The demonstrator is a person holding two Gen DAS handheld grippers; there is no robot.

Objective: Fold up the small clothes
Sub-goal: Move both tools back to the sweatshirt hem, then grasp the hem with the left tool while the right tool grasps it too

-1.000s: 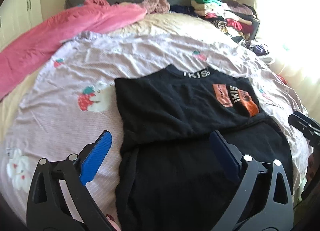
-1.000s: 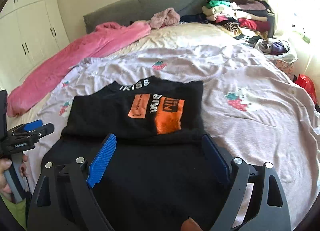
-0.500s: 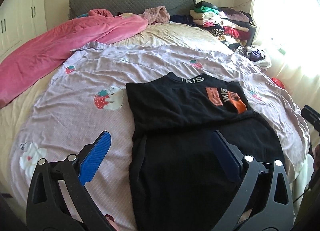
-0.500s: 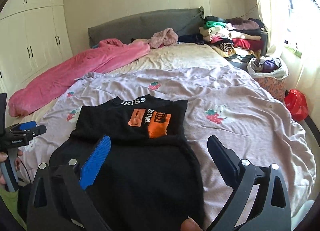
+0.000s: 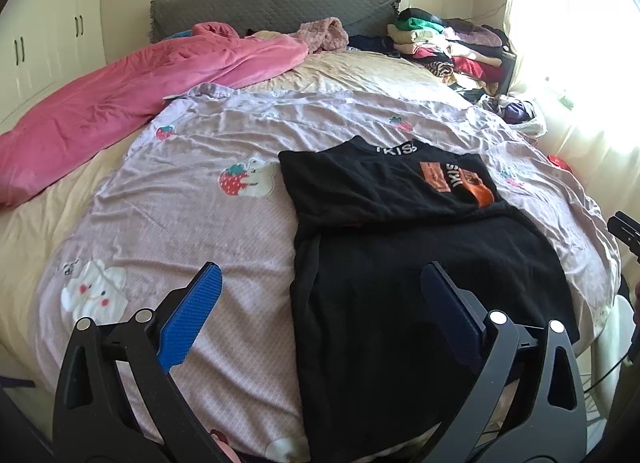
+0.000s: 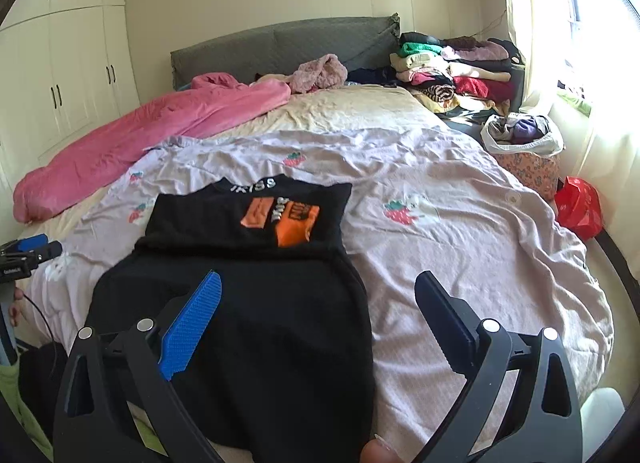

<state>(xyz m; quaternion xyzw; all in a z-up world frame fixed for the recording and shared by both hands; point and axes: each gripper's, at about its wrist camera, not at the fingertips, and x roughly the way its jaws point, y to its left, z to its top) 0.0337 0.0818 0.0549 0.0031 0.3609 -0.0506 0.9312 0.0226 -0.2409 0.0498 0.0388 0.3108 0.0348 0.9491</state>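
Beyond both tongs [image 5: 320, 311], black shirt [image 5: 384, 191]

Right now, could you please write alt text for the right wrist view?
A black shirt with an orange print lies partly folded on a lilac sheet, with the open, empty right hand-held gripper above it. Folded clothes are stacked by the headboard.

Both grippers: black skeletal frames with triangular cutouts, silver round screws at the pivots. Left gripper [image 5: 320, 295] and right gripper [image 6: 318, 303] carry blue textured pads.
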